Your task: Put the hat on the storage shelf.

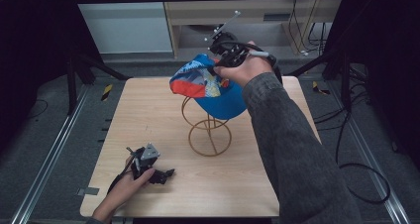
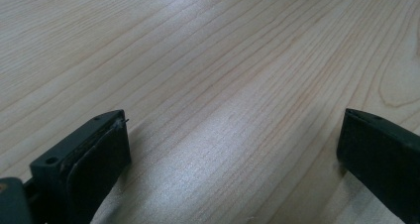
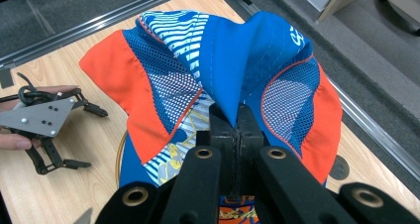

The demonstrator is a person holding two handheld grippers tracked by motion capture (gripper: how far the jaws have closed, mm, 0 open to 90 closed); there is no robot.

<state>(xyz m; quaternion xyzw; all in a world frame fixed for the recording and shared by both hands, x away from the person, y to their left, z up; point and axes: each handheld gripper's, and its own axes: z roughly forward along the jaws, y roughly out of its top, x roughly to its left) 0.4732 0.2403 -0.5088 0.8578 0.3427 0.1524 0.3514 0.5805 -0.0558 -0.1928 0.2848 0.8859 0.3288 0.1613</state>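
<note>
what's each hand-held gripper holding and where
Right hand-held gripper pinches a fold of the blue cap's crown fabric. Left hand-held gripper holds nothing, jaws open.

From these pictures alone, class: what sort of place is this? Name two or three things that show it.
Probably a lab or workshop set up for recording, not a home. A small wooden table stands between metal floor rails, loose cables trail over grey carpet, and hazard tape marks the floor.
</note>
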